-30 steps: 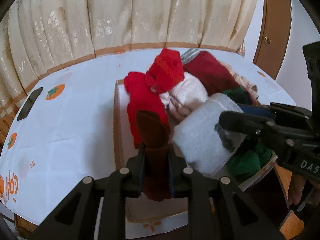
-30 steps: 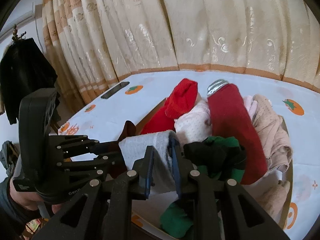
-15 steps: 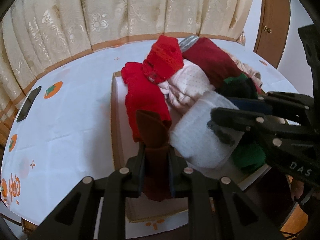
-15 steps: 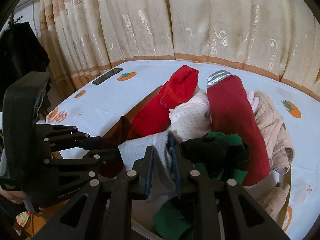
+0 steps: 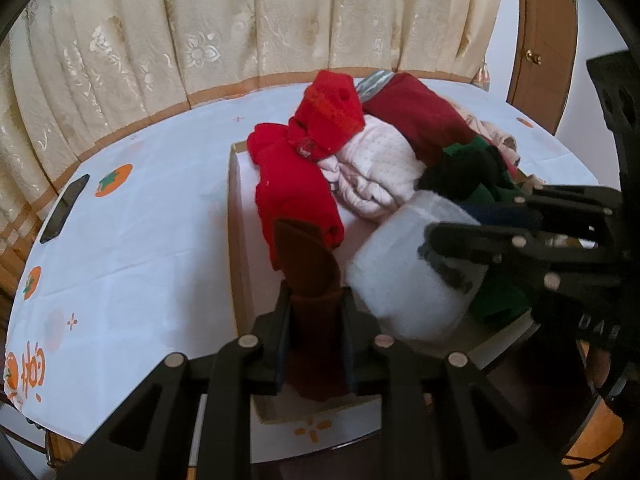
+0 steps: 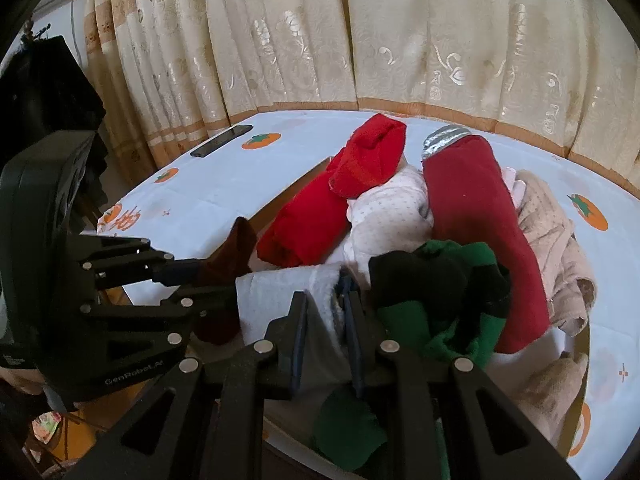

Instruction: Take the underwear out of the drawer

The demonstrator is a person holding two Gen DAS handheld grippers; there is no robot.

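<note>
Left gripper: the black two-finger left gripper [image 5: 314, 312] has the brown folded cloth piece [image 5: 308, 264] between its fingers; its jaws have just been opening a little, and the pads seem to touch the cloth on both sides.
Right gripper: the black right gripper [image 6: 323, 308] is pinched tight on a rolled white fleecy cloth piece [image 6: 280, 292], at its right end.
Drawer: a shallow white drawer with a light wooden rim [image 5: 236, 240] lies on a round table under a white tablecloth with orange fruit prints [image 5: 140, 220].
Underwear: rolled pieces fill the drawer, with a bright red roll [image 5: 292, 188], a second red piece [image 5: 328, 116] on top, a pale pink dotted bundle [image 5: 376, 172], a dark red roll [image 6: 476, 216], green and black cloth [image 6: 444, 292] and beige pieces [image 6: 556, 248] on the far right.
Held pieces: both sit at the drawer's near end, just beside each other.
Elsewhere: a black phone [image 5: 64, 208] lies near the table edge before a cream patterned curtain [image 5: 240, 20].
</note>
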